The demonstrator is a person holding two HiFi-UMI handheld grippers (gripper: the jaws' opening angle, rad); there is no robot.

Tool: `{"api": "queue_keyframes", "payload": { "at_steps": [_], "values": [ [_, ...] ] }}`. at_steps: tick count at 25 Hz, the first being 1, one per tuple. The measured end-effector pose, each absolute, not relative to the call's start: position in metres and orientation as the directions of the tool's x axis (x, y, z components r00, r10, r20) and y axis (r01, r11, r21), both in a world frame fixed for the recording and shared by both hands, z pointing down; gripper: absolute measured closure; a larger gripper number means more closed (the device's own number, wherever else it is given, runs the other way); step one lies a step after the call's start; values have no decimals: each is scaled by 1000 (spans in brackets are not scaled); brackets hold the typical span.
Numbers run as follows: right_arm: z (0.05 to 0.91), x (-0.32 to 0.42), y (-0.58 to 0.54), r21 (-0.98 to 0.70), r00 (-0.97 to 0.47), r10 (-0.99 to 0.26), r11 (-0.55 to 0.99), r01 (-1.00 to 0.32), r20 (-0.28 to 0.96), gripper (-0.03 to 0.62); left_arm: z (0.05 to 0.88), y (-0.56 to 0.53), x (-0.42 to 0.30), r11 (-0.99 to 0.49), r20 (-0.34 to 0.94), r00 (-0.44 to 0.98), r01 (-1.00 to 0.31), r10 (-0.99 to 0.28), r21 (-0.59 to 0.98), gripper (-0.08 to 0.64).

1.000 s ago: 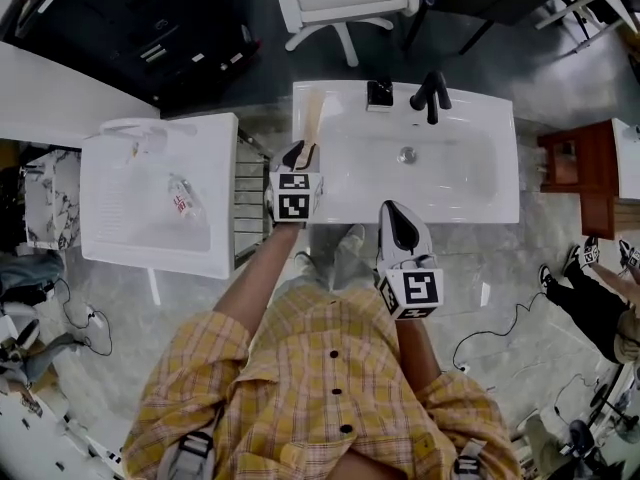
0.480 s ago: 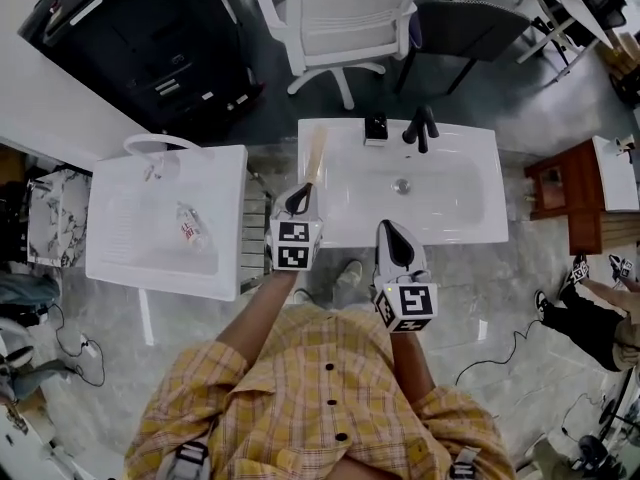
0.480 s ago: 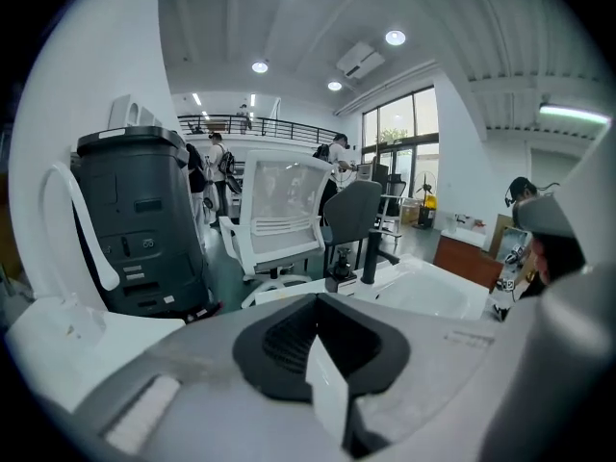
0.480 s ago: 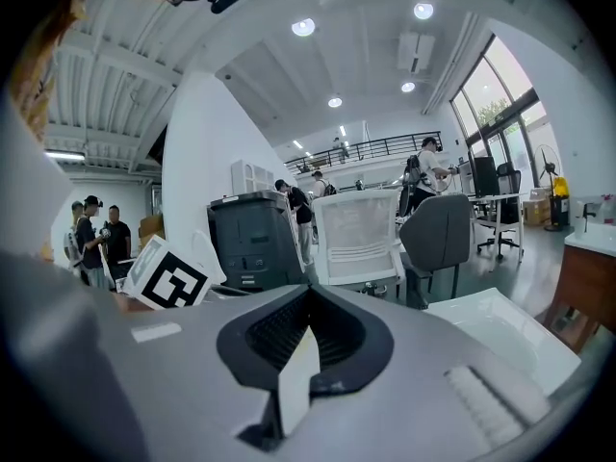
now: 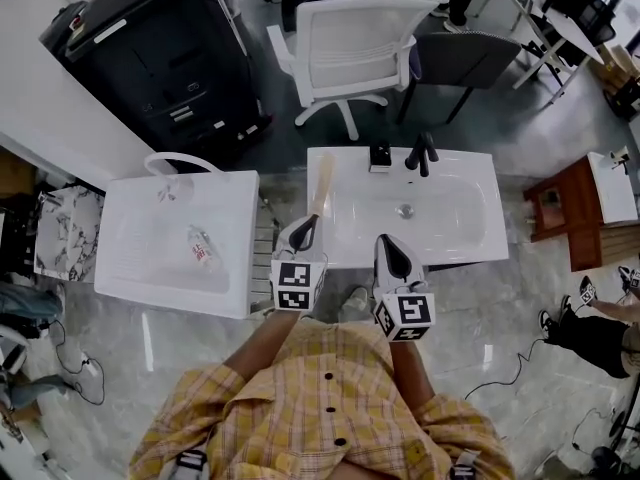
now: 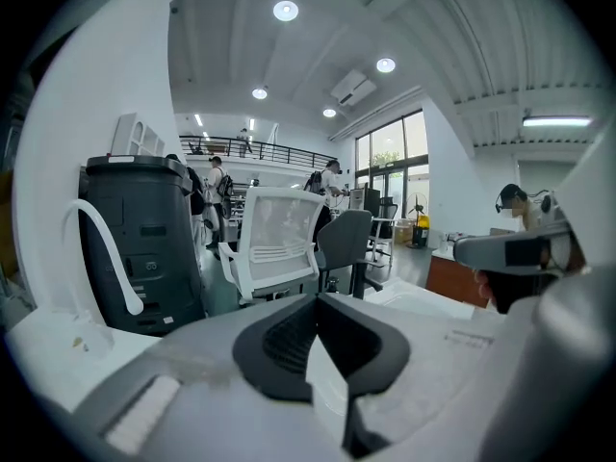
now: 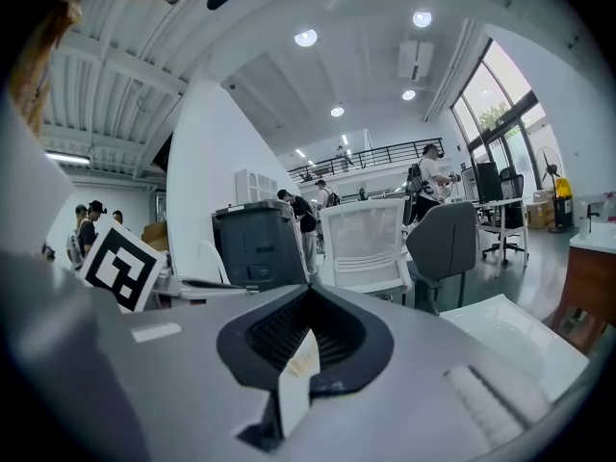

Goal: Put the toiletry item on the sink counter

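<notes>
Both pairs of jaws are closed with nothing between them. The left gripper [image 5: 304,230] hangs over the near left corner of the sink [image 5: 480,248], and the right gripper [image 5: 389,246] over its near edge. The toiletry item [image 5: 322,183], long and tan, lies on the counter strip just ahead of the left jaws, apart from them, beside the bowl. Well left of the left jaws, across a narrow gap, a second basin [image 5: 130,268] holds a small bottle [image 5: 201,249] lying flat. Open floor lies behind both jaws.
</notes>
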State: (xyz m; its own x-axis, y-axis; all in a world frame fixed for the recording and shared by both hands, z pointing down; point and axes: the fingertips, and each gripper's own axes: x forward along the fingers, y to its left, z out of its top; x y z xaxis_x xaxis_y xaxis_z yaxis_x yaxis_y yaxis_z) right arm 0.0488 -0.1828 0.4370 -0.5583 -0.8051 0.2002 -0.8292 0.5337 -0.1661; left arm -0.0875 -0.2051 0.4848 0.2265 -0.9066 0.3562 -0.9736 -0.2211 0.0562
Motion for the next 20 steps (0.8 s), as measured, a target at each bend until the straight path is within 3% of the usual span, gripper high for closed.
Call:
{"api": "queue_keyframes", "payload": {
  "at_steps": [20],
  "values": [
    [415,50,-198,-142,-553,-821,536,-832,143,594,446,-191,-80,-250,239,242,-968,-940,-5,560]
  ]
}}
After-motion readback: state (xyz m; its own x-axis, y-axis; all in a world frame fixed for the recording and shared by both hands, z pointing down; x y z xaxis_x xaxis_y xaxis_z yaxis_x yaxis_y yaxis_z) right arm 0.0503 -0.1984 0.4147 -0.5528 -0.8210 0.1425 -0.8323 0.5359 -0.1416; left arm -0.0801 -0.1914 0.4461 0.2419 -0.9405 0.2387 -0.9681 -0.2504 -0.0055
